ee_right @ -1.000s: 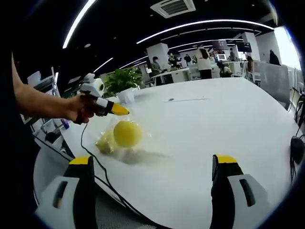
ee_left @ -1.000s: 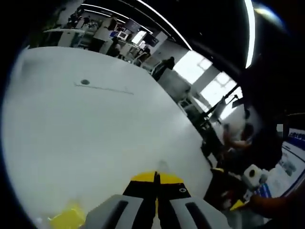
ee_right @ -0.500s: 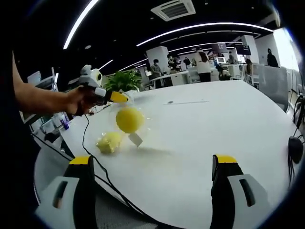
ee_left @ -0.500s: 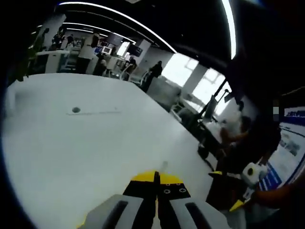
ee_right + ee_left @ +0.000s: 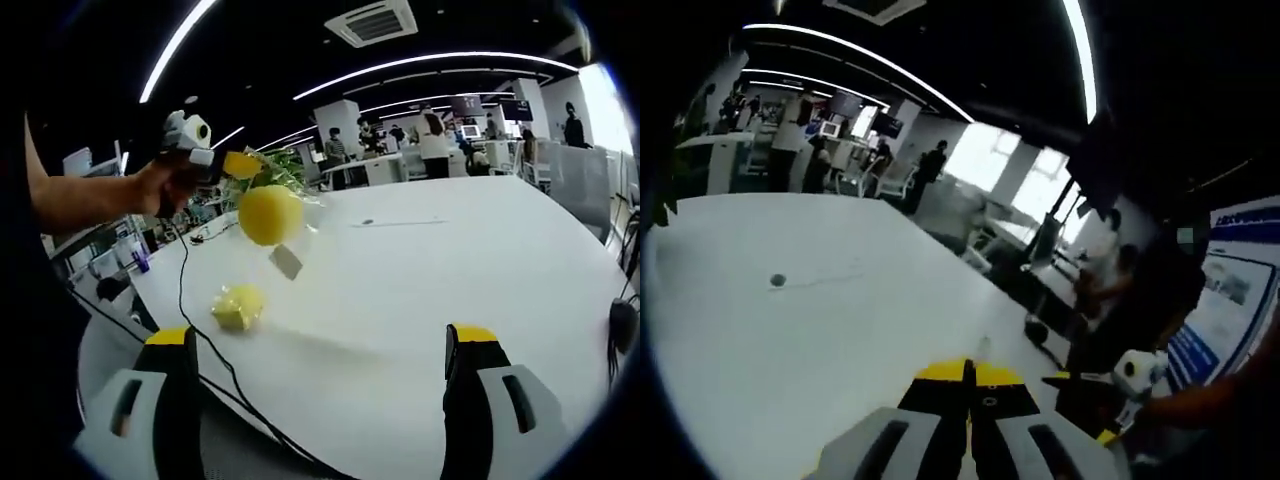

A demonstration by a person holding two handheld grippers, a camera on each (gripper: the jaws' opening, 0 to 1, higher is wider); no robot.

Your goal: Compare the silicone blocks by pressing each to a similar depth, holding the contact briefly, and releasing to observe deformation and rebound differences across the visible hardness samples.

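A yellow silicone ball (image 5: 270,213) hangs in a clear bag above the white table (image 5: 430,280), with a small tag (image 5: 287,262) dangling under it. My left gripper (image 5: 240,164), held by a hand, is shut on the top of that bag. In the left gripper view its yellow-tipped jaws (image 5: 968,376) are pressed together, a sliver of clear plastic sticking out past them. A second yellow block (image 5: 237,306) in a bag lies on the table below. My right gripper (image 5: 320,336) stands wide open near the table's front edge, nothing between its fingers.
A black cable (image 5: 196,330) runs over the table's near left edge. A dark grommet (image 5: 368,222) sits mid-table. A black object (image 5: 624,322) lies at the right edge. A plant (image 5: 285,168), desks and people stand beyond the table.
My left gripper has risen, lifting the bagged yellow ball from table height into the air. The second yellow block stayed on the table. The right gripper has not moved.
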